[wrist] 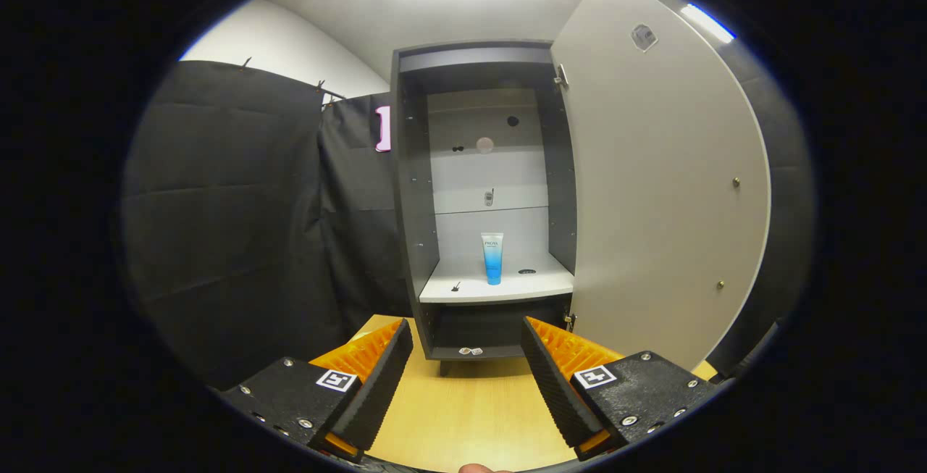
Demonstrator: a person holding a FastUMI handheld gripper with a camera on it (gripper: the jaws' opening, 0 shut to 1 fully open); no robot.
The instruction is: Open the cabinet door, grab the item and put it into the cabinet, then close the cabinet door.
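Observation:
A tall grey cabinet [413, 190] stands on the wooden table, well beyond my fingers. Its pale door [659, 190] is swung wide open to the right. On the white middle shelf [463, 290] a blue-and-white tube [492, 258] stands upright, cap down. My gripper [467, 346] is open, nothing between its two black ridged fingers [380, 379], which hover over the table well short of the cabinet and about level with its lower compartment.
The light wooden table [471, 408] runs from under the fingers to the cabinet's foot. Black cloth [253, 227] hangs as the booth wall on the left. The open door's free edge [753, 256] reaches out on the right. A fingertip [481, 468] peeks in below the gripper.

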